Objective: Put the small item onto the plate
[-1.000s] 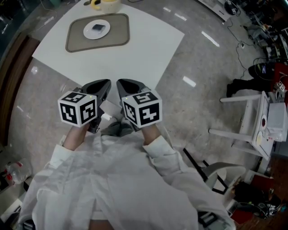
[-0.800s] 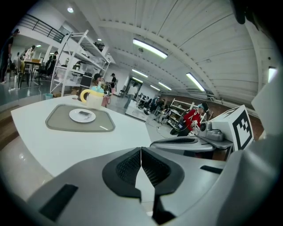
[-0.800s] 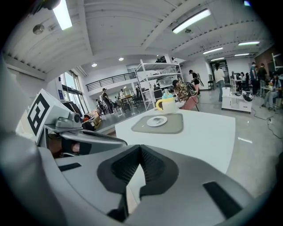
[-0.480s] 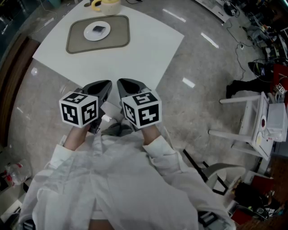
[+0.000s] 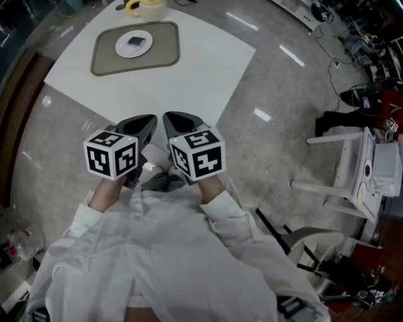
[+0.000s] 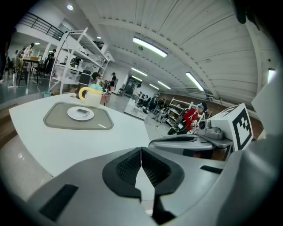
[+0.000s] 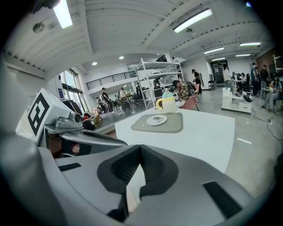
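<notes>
White tabletop [image 5: 189,75] is occupying the upper part of the head view, carrying a grey placemat [image 5: 165,55]. On the mat a white plate [image 5: 123,50] is sitting with the small item [image 5: 136,41], a dark piece, lying on it, and a yellow-handled cup [image 5: 150,6] is standing just beyond the mat. The left gripper [image 5: 143,121] and right gripper [image 5: 179,119] are hovering side by side off the table's near corner, close to the person's body and well apart from the plate. In the left gripper view the ribbed pads [image 6: 129,165] are meeting along a thin seam with nothing between them, and the plate is showing far off with the dark piece on it. In the right gripper view the jaws are likewise pressing together, gripping nothing; the plate is appearing small on the mat, its load too small to make out. Judged from this layout, the placing step is looking complete and both tools are idling. The next move is probably calling for no further grasp, only for keeping clear of the table.
</notes>
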{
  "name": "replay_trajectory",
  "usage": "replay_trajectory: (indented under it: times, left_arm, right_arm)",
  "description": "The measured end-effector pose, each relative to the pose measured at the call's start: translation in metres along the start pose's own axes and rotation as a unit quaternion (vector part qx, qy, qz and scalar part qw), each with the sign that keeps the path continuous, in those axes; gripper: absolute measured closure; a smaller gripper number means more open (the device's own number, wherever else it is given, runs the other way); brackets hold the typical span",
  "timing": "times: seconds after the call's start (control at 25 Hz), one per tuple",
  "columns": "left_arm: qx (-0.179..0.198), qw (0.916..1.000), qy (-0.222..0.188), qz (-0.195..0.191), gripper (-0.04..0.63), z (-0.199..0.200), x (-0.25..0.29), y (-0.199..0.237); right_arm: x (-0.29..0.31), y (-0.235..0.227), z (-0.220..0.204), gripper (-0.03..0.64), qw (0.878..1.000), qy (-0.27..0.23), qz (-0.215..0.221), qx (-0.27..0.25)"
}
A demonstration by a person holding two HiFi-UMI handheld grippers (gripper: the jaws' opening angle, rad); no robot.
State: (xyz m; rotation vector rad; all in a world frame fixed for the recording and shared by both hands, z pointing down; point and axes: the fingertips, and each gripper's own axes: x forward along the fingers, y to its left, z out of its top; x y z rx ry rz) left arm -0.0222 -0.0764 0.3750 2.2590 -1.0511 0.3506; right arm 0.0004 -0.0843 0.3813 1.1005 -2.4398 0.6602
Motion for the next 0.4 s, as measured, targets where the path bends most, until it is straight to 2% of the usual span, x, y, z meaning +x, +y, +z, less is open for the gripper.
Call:
replay_trajectory:
  times: [0.4]
  left_arm:
    - [0.001, 1.0, -0.001, -0.006, 0.583, -0.0017, 0.0018, -0.0055]
  right_arm:
    - [-0.0024, -0.0006, -0.0032, 0.601, 1.0, 0.003, 0.002, -0.001]
